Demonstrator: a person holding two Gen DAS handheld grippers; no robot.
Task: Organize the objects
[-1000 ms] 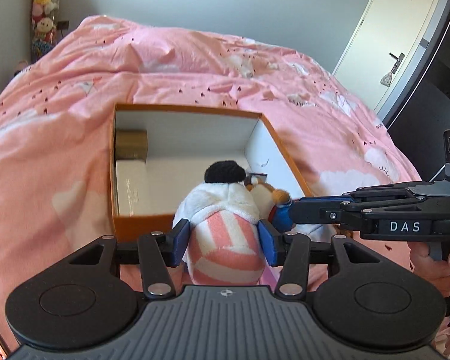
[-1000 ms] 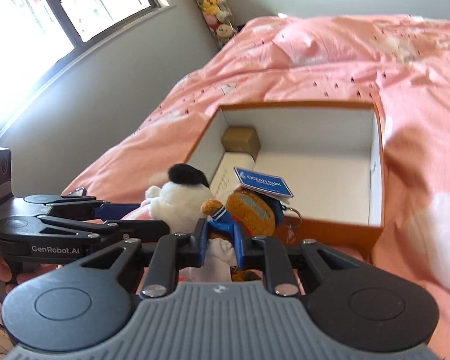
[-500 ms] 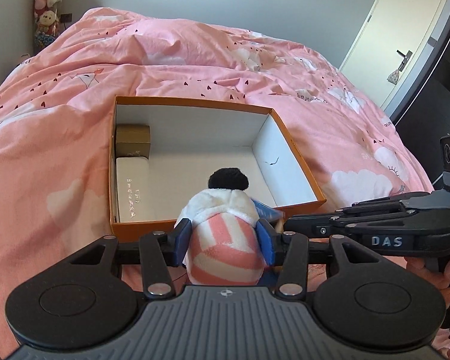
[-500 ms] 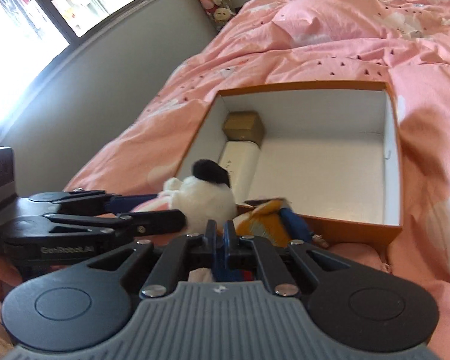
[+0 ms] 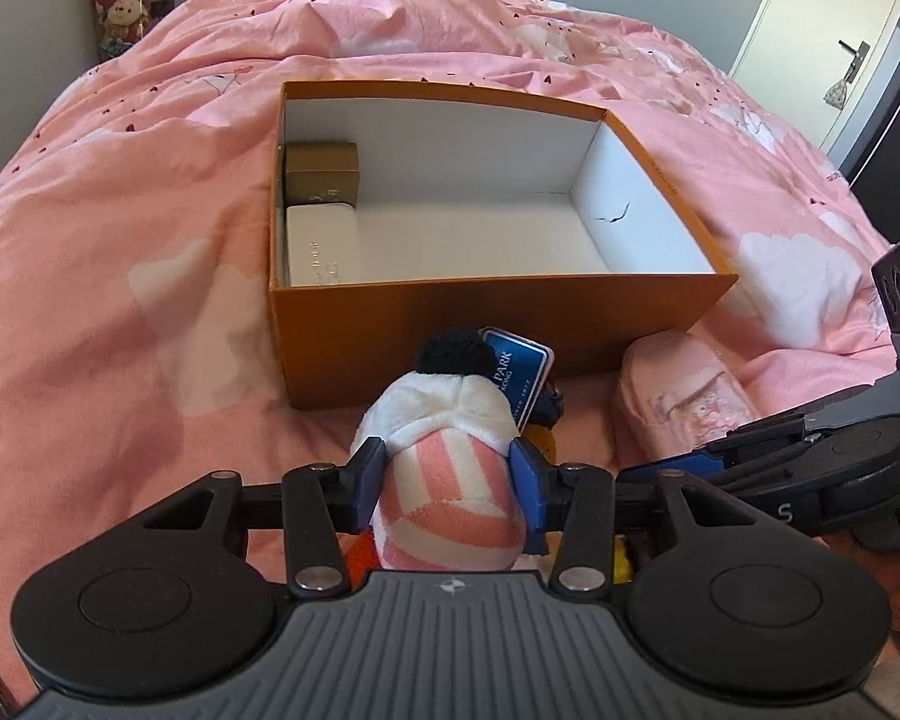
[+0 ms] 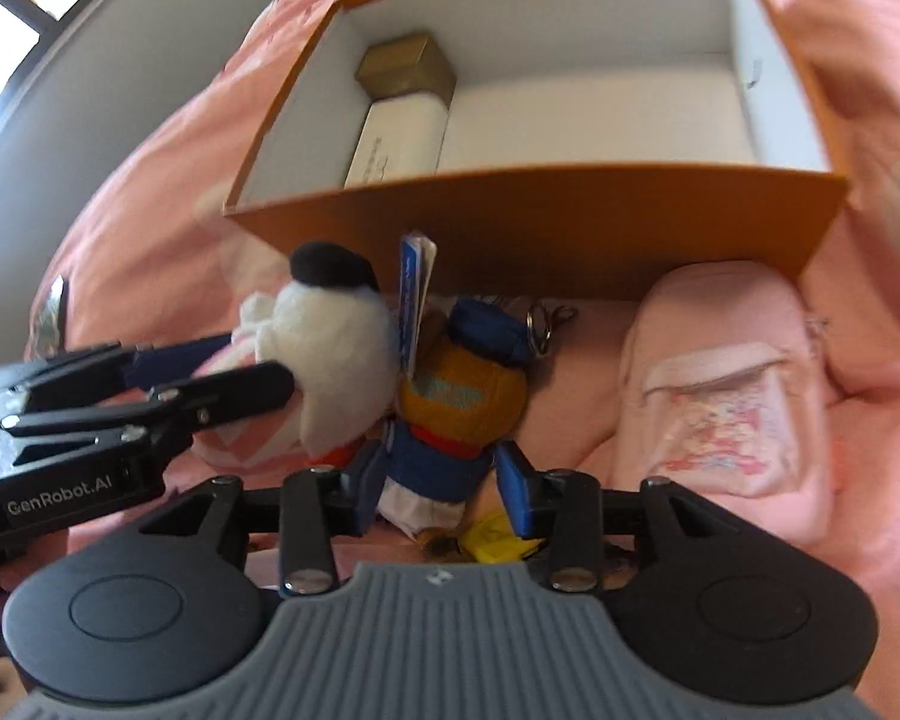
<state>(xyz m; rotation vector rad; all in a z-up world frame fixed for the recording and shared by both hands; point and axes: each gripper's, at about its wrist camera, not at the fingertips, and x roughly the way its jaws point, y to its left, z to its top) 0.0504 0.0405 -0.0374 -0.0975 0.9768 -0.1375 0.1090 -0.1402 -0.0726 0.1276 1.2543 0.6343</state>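
Left wrist view: the white plush toy with a pink-striped body and black cap [image 5: 444,468] is pinched by the left claw [image 5: 450,480] on the pink bed cover [image 5: 120,240], just before the orange cardboard box's [image 5: 480,324] near wall. An orange plush in blue clothing [image 6: 450,414] is bracketed by the spread right claw [image 6: 444,486], beside a pink pouch [image 6: 726,396].
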